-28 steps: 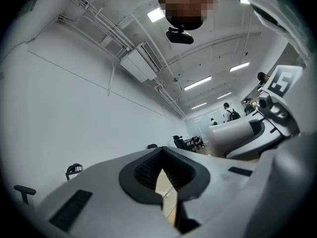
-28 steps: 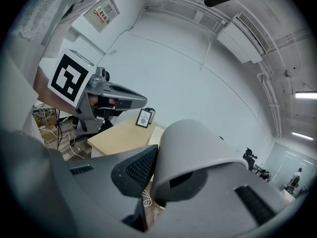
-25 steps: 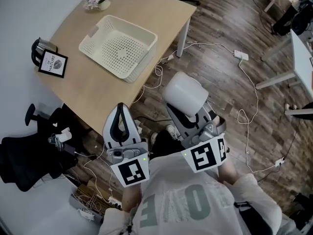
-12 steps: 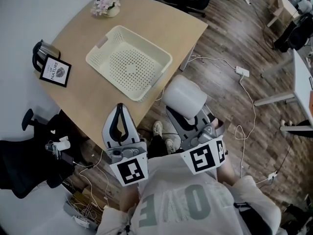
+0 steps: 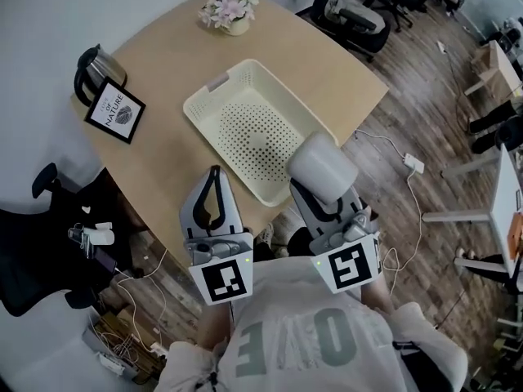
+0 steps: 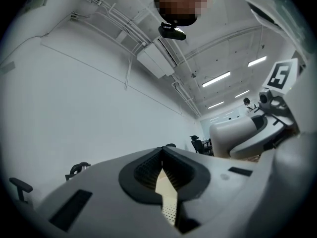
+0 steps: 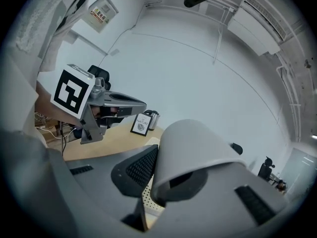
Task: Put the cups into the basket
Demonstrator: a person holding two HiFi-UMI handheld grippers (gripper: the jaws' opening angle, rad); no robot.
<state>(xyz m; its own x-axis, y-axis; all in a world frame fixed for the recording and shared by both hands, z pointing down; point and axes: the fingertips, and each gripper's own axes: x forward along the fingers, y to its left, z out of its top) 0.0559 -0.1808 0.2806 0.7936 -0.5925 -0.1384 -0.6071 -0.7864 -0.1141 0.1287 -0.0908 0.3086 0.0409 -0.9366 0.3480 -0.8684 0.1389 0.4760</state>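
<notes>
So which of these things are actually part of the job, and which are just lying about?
Part of the job: cup, basket.
Just lying about: kettle, framed picture, flowers, chairs.

Left gripper (image 5: 214,178) jaws together, empty; right gripper (image 5: 324,193) clamped on cup (image 5: 321,162).

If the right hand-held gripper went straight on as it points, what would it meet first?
Probably the cream perforated plastic basket: the right hand-held gripper, shut on the pale grey cup, points across its near rim. Height unclear; it may pass above.
</notes>
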